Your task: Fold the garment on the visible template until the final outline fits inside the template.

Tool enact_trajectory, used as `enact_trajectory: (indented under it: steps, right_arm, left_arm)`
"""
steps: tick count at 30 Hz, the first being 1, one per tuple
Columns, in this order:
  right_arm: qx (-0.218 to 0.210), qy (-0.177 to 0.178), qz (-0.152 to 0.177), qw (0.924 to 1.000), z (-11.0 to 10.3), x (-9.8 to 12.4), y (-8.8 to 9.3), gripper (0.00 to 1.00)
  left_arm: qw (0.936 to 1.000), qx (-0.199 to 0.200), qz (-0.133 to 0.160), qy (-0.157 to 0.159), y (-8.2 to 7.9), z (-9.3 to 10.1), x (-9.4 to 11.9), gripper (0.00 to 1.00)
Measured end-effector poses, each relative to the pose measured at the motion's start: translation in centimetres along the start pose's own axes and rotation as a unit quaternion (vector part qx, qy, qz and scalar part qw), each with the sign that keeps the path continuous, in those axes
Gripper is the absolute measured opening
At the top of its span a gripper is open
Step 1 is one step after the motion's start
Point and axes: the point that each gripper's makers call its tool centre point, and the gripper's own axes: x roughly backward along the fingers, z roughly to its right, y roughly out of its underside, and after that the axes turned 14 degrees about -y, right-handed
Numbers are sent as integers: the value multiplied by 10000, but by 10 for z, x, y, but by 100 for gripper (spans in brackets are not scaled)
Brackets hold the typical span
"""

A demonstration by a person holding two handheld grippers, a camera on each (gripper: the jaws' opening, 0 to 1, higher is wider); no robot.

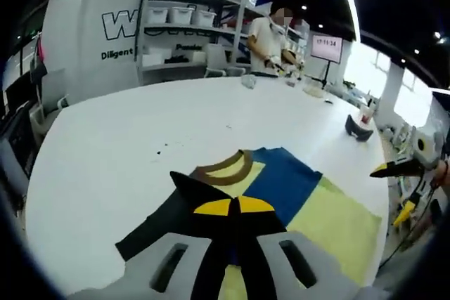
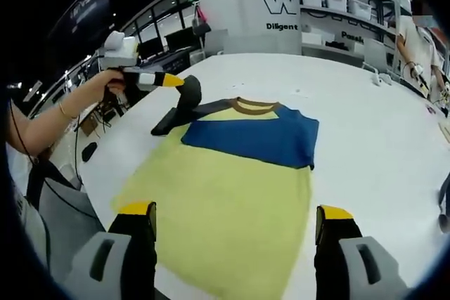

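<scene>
Right tongs (image 2: 235, 226) spread wide, both yellow-tipped jaws hovering over the near hem of the garment (image 2: 232, 180), nothing between them. Pale yellow body lying flat on the white worktop (image 2: 365, 117), with a blue panel (image 2: 256, 135) folded across the chest and a brown collar (image 2: 254, 107) at the far end. Over on the left, a hand (image 2: 105, 82) gripping the left tongs (image 2: 188, 89), pressed together on the dark sleeve (image 2: 179, 112) and lifting its end up off the worktop. Same pinch seen from the left gripper view: yellow tips (image 1: 233, 206) closed tight on that black fabric, right beside the collar. Further back, a person (image 1: 267, 43) standing at the worktop's far edge, then white shelving (image 1: 186, 29) loaded with bins, plus a small screen (image 1: 326, 48) on a stand.
</scene>
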Motion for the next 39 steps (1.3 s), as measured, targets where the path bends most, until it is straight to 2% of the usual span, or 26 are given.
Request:
enact_trajectory:
  steps: [2,6,7,14,23,28,30,34,39]
  right_arm:
    - [-12,2,5,10000,1,0,1,92]
    - [-28,11,-11,10000,3,1,3,92]
    - [-41,20,-11,10000,4,1,4,92]
    - [-40,30,-40,10000,5,2,6,92]
    - [-73,53,-57,9999,7,4,10,92]
    - [-105,76,-78,9999,12,5,14,92]
    - [-114,94,-74,9999,13,6,15,92]
    - [-134,105,-82,9998,15,6,17,92]
    - [-163,133,-78,9997,19,7,19,92]
  left_arm:
    - [10000,-33,12,39,-3,7,-3,2]
    - [9992,12,190,350,-15,32,-6,2]
    - [9988,-100,218,420,-17,39,-7,2]
    - [9975,-299,273,584,-24,64,-15,2]
    - [9946,-449,460,810,-45,98,-28,2]
    - [9914,-677,505,1000,-53,123,-40,2]
    - [9893,-806,642,1035,-58,131,-43,2]
    - [9890,-787,537,1131,-52,144,-53,2]
    - [9892,-805,374,1167,-36,156,-68,2]
